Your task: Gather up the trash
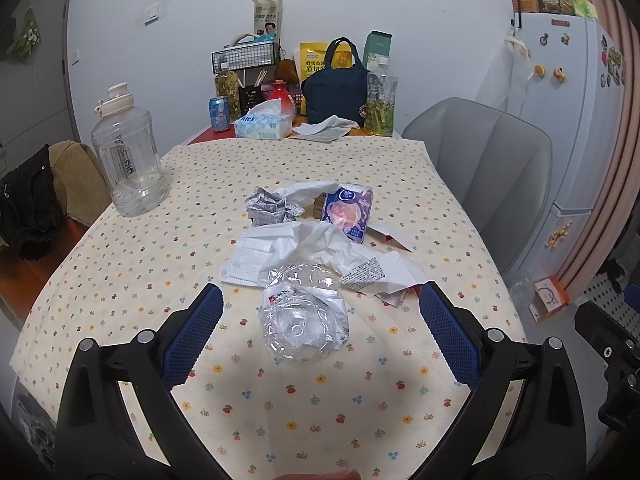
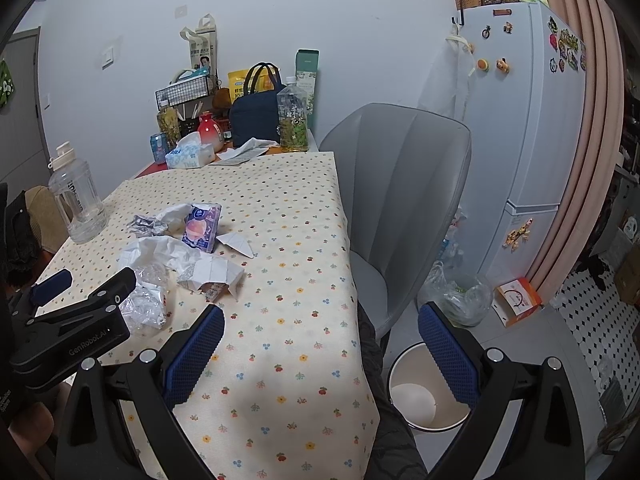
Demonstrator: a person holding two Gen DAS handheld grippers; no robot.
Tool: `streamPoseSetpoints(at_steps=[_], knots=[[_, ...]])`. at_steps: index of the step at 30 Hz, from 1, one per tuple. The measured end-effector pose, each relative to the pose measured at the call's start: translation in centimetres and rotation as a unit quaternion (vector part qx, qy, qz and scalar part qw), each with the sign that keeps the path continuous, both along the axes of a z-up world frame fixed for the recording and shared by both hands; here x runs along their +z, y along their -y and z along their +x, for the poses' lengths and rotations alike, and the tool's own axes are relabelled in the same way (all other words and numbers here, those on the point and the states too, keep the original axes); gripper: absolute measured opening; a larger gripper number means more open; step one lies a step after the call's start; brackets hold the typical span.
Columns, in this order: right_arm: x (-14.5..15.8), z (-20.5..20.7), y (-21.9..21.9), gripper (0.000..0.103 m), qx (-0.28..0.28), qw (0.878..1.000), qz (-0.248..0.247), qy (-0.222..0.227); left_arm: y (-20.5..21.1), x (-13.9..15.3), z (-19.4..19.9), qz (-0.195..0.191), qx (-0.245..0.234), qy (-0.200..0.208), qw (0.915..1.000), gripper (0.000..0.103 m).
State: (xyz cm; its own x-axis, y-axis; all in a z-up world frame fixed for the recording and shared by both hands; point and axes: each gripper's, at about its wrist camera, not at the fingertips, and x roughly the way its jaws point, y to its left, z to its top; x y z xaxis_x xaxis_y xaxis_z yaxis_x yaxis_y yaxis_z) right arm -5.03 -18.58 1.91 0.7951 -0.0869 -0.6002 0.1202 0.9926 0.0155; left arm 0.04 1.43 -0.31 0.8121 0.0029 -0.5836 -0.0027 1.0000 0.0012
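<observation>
The left tool (image 1: 320,320) hangs wide open over the bench (image 1: 120,264), its jaws either side of a crushed clear plastic bottle (image 1: 304,320) without touching it. Beyond lie a face mask (image 1: 256,258), crumpled wrappers (image 1: 272,208) and a tissue pack (image 1: 347,214). The right tool (image 2: 320,336), also open and empty, points past the bench edge toward the waste bin (image 2: 430,396) on the floor. The first pickup seems under way; next, the left tool should lower and close on the bottle.
</observation>
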Motion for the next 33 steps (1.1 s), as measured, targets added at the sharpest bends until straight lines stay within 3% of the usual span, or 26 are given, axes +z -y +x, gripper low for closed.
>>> streamPoseSetpoints(at_steps=[22,33], knots=[[-1.1,0.3,-1.0,0.094,0.024,1.000,0.011,-0.010,-1.1,-1.2,-0.1,-0.001,0.020,-0.018,0.9996,0.097],[-3.3,1.6,-1.6,0.091,0.039,0.998,0.019,-0.038,-1.6,-4.1,1.7,0.006,0.027,-0.061,0.9978,0.097]])
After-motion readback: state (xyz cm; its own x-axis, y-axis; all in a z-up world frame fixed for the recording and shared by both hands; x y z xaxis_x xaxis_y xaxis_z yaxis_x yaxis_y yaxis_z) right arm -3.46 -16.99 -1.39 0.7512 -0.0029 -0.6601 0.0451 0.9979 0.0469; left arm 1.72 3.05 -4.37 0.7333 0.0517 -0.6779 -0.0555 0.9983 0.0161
